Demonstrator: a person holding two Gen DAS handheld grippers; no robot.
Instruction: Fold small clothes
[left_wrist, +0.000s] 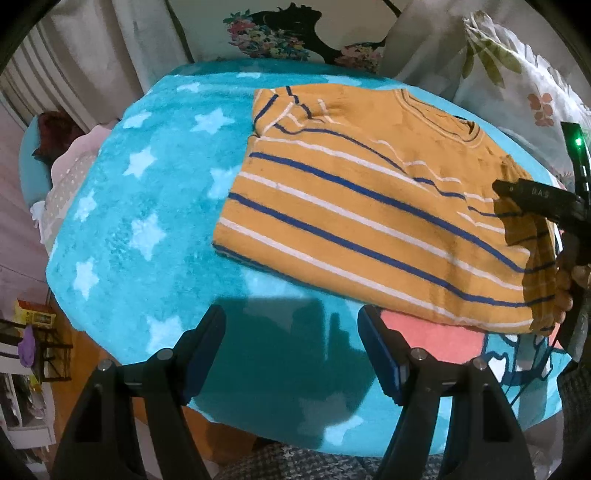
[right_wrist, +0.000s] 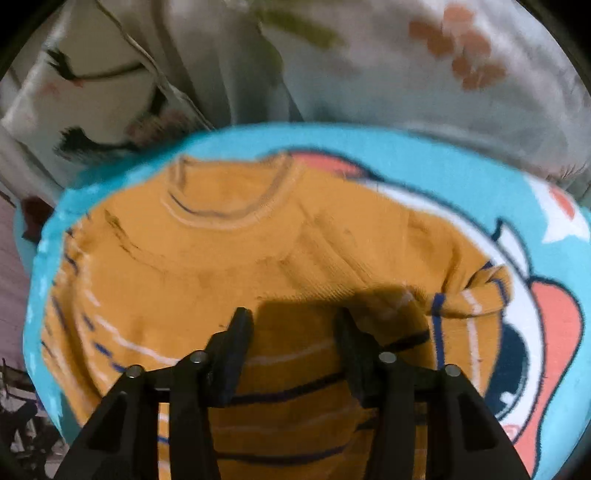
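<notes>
One wide turquoise fleece blanket printed with white stars (left_wrist: 122, 206) covered the round desk, with a cartoon face in coral, white and navy showing at its right side in the right wrist view. On it lay the mustard-yellow knitted sweater with navy and white stripes (left_wrist: 369, 206), spread flat with its ribbed neckline toward the far edge; its left sleeve was folded in over the body, and its right sleeve sat bunched near the cartoon print. Pale floral curtains (left_wrist: 517, 74) hung just behind the desk. The left gripper (left_wrist: 291, 354) hovered over bare blanket beside the sweater's hem, jaws released and apart with nothing between them. The right gripper (right_wrist: 295, 354) hung over the sweater's striped front, its blurred jaws parted; I could not tell whether they touched the knit.
</notes>
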